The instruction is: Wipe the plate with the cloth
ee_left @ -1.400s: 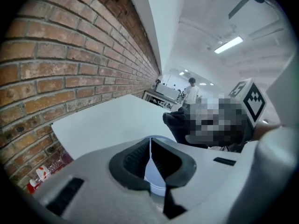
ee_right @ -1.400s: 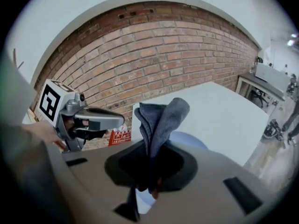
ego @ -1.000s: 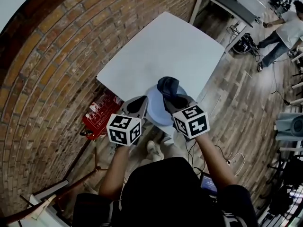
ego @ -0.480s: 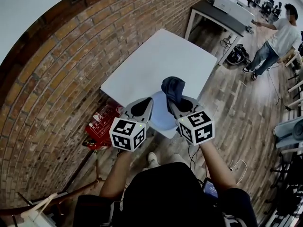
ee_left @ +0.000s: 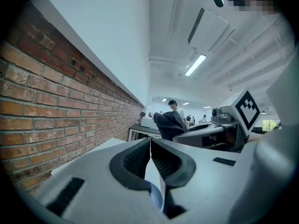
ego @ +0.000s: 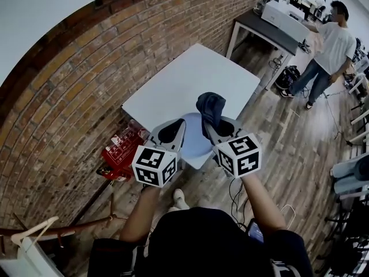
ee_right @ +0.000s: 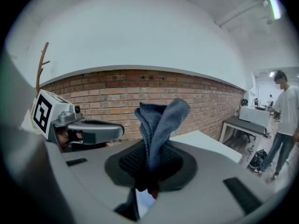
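Observation:
A light-blue plate [ego: 194, 142] hangs over the near edge of the white table [ego: 190, 79], tilted between my two grippers. My left gripper [ego: 173, 130] grips its left rim; in the left gripper view the jaws [ee_left: 150, 149] are shut, with the plate's [ee_left: 154, 198] thin edge running between the pads. My right gripper [ego: 210, 126] is shut on a dark blue cloth [ego: 210, 107], whose bunched folds rest against the plate's upper right. In the right gripper view the cloth [ee_right: 160, 118] stands up out of the gripper [ee_right: 149, 161].
A brick wall [ego: 75, 91] runs along the table's left side. A red crate [ego: 118, 152] sits on the wooden floor below the table corner. A dark desk [ego: 271, 25] stands behind, with a person [ego: 328, 45] beside it. Cables [ego: 288, 209] lie on the floor at the right.
Both grippers keep their hold on the plate and the cloth, almost unmoved against each other. The head view has tilted up. The person at the back has walked left toward the dark desk.

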Tool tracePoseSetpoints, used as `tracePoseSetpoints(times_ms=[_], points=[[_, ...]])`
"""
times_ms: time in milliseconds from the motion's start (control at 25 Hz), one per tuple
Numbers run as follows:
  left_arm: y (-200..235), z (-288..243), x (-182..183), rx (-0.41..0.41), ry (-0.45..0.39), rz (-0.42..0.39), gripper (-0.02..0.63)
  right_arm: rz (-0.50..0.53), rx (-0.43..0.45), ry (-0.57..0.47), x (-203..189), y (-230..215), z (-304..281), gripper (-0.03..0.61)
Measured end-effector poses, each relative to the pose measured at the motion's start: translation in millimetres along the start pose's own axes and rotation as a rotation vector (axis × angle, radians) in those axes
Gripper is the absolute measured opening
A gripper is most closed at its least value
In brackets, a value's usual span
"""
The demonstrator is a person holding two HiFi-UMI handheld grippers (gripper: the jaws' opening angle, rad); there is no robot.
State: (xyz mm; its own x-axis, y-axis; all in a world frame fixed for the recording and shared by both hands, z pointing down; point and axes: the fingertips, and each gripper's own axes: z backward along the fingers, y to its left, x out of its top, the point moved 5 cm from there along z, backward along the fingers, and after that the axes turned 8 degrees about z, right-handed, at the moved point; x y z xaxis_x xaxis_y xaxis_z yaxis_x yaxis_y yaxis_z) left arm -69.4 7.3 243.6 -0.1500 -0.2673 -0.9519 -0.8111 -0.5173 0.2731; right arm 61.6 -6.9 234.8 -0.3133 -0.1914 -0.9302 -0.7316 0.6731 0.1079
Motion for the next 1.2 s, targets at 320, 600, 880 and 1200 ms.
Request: tracePoseSetpoints(times_ms=[320,600,880,1200], points=[[-52.1,16.7,-7.9,0.041,-0.032,-0.007,0.023,0.002,0.026,-0.041,-8.1,-3.0,48.6,0.060],[-90.4,37.6,-13.7,0.081,-0.050,-0.039,0.023,0.004,0.046,-0.086,-15.5,3.4,89.3,0.060],[-124.2,58.8,-23.4,0.099,-0.064,-0.064,0.023,-0.006,0.050,-0.114,-28.0,14.5,129.0,0.060],[-158.6,78.3,-39.6,0.107,-0.078,-0.066,0.023,0.006,0.062,-0.133,-43.3,26.3,164.4,0.060]])
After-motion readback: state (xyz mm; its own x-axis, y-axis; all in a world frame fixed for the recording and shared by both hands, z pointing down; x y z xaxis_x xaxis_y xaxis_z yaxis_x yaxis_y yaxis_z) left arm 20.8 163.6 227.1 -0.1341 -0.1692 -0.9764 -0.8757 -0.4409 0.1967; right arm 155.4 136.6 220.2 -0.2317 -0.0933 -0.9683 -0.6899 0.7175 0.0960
